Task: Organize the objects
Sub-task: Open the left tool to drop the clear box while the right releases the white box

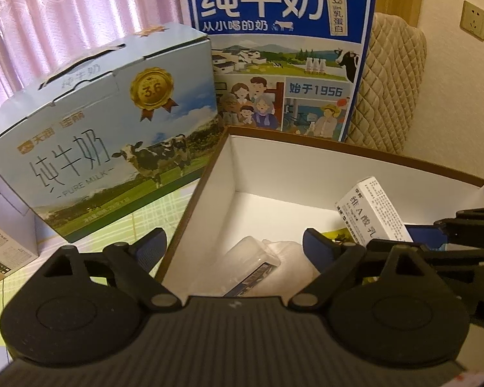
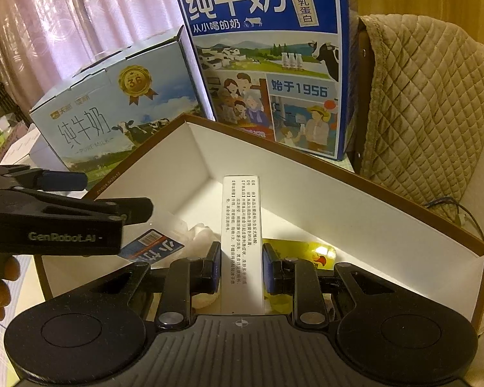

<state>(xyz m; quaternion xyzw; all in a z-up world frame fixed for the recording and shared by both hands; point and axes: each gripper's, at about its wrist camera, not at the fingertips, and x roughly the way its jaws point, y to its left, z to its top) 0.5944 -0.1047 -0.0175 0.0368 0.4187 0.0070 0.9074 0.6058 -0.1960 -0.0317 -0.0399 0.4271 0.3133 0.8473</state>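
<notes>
Right claw (image 2: 242, 269): clenched on the slim white carton (image 2: 241, 242), pads on its two long narrow sides, low on its length; carton stands over the open tray.
Slim white carton, handling: light, thin card, likely crushes if squeezed hard; long sides are the right hold.
Left claw (image 1: 234, 245): released, jaws wide, nothing between them; hovers at the tray's near left corner.
Clear packet (image 1: 253, 266): lies in the tray below the left claw; soft, slick film, probably slips, take across the short width.
Yellow sachet (image 2: 309, 251): flat on the tray floor behind the right claw.
Tray (image 2: 355, 200): brown rim, white inside, on the bench.
Far: pale milk box (image 1: 113, 148), blue milk box (image 1: 284, 51), quilted chair back (image 2: 429, 103).
</notes>
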